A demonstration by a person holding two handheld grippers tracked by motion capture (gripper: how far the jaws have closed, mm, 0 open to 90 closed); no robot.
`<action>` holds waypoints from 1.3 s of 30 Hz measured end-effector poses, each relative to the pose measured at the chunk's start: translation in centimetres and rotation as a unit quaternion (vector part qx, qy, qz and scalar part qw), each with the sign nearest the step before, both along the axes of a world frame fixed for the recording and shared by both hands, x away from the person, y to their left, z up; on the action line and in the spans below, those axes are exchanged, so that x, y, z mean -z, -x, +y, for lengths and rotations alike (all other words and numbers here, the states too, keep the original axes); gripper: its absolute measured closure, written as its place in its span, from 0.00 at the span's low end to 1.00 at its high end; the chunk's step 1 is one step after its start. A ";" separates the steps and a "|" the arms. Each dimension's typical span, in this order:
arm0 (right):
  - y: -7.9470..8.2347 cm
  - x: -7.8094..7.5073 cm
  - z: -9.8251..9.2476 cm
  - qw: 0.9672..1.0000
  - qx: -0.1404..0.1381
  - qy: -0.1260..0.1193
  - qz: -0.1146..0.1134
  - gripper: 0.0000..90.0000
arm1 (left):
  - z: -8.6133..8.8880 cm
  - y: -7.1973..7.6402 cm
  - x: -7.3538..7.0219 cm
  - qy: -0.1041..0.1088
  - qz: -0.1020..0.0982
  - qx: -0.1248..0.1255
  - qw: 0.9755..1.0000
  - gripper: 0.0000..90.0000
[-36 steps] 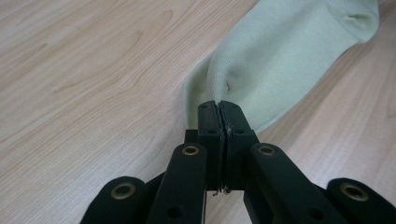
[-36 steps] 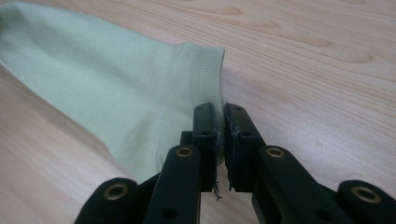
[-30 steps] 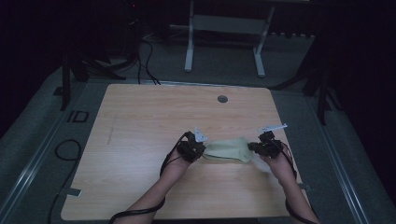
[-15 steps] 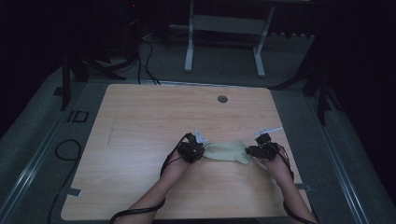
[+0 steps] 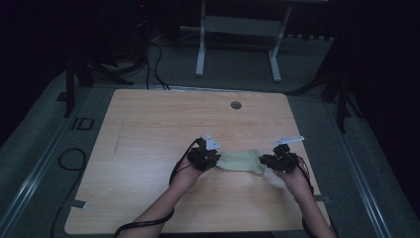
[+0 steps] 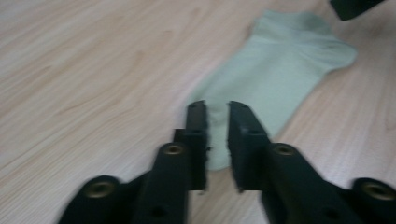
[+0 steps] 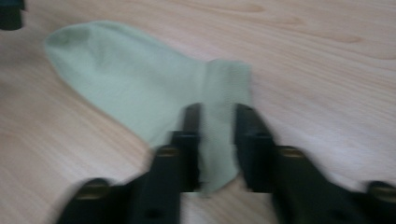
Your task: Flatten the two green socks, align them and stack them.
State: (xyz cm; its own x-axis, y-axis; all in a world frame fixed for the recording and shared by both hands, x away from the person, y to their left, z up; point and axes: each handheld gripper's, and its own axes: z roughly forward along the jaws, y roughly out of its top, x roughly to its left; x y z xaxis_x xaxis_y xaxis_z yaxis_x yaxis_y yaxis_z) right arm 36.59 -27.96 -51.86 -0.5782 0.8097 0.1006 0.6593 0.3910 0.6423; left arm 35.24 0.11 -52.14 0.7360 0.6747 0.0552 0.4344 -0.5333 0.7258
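Wooden table (image 5: 148,148), light grain, round grommet hole (image 5: 236,105) near the far edge, right of centre

Pale green sock (image 5: 241,161) lies flat on the table, right of centre and closer to the near edge, long axis running left-right between the two grippers. In the left gripper view the sock (image 6: 275,74) stretches away from the jaws; in the right gripper view the sock (image 7: 140,84) has its ribbed cuff band nearest the jaws

Left gripper (image 5: 210,159) sits at the sock's left end, grey three-cornered plate on top. Left gripper (image 6: 216,135) jaws stand a narrow gap apart, straddling the sock's end, fabric visible in the gap; jaws have just been opening a little, pads don't look to be pressing the cloth

Right gripper (image 5: 270,161) sits at the sock's right end. Right gripper (image 7: 217,140) jaws also slightly apart with the cuff strip between them; they've just been closing, but a gap shows either side of the fabric, no pinch visible

Both views are motion-blurred, so contact at the pad tips is hard to read
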 end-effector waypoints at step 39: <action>1.6 0.3 0.5 0.999 -0.046 -0.015 -0.012 0.27 | 0.5 2.2 0.5 0.039 0.038 0.006 0.998 0.25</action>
